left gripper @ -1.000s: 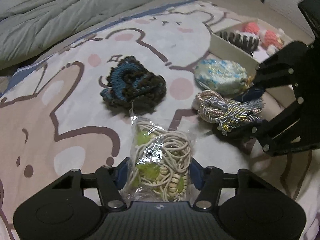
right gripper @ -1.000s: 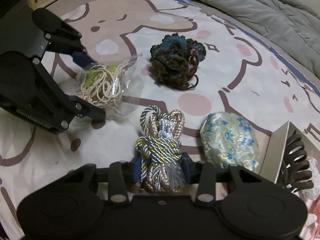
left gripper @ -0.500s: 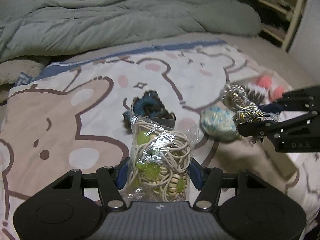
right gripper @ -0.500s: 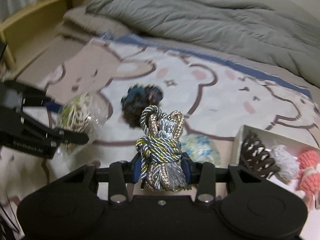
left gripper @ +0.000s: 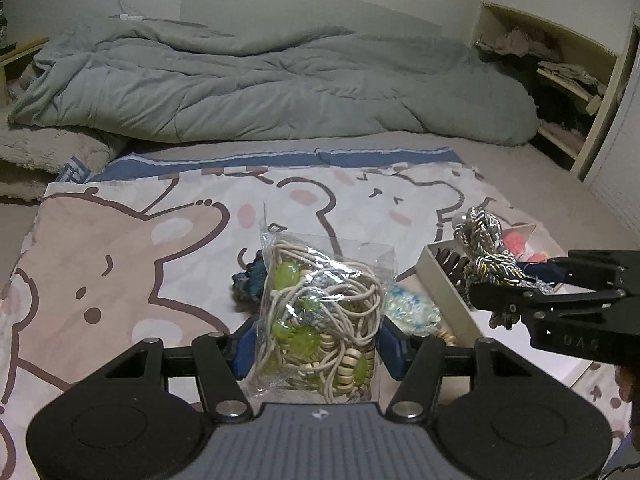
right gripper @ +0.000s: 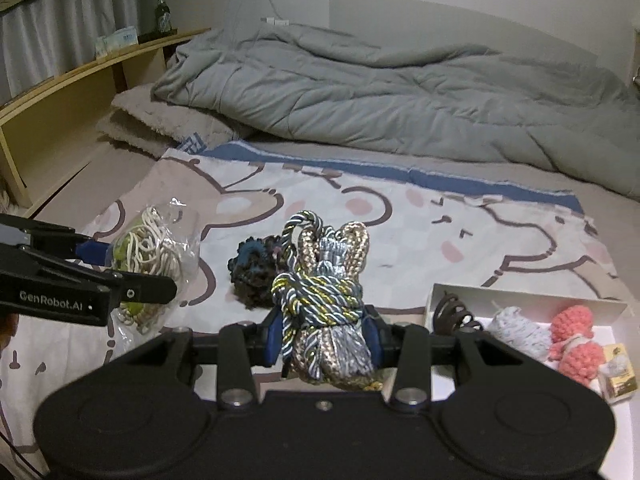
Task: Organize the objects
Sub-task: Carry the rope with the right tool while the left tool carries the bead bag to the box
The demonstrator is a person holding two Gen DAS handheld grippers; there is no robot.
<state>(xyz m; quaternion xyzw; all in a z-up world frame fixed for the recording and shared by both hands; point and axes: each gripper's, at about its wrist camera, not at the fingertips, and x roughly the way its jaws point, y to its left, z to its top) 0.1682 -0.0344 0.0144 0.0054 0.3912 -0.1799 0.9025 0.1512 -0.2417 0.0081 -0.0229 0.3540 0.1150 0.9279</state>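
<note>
My left gripper point(left gripper: 316, 344) is shut on a clear bag of cream cords and green beads point(left gripper: 320, 312) and holds it above the bed; the bag also shows in the right wrist view point(right gripper: 154, 256). My right gripper point(right gripper: 324, 336) is shut on a knotted bundle of blue, gold and silver rope point(right gripper: 326, 300), seen in the left wrist view point(left gripper: 486, 262) above the white box point(left gripper: 444, 284). The box point(right gripper: 436, 296) holds a dark hair claw point(right gripper: 452, 312), a grey yarn ball point(right gripper: 516, 326) and a pink knitted toy point(right gripper: 576, 340). A dark crocheted piece point(right gripper: 252, 268) and a floral pouch point(left gripper: 412, 306) lie on the bear-print sheet.
A rumpled grey duvet point(left gripper: 260, 84) covers the back of the bed. A wooden headboard shelf point(right gripper: 60, 100) with a bottle runs along the left in the right wrist view. An open shelf point(left gripper: 560, 68) stands at the right in the left wrist view.
Both grippers have lifted their loads off the sheet and risen. The right gripper has carried the rope bundle to the right, over the box.
</note>
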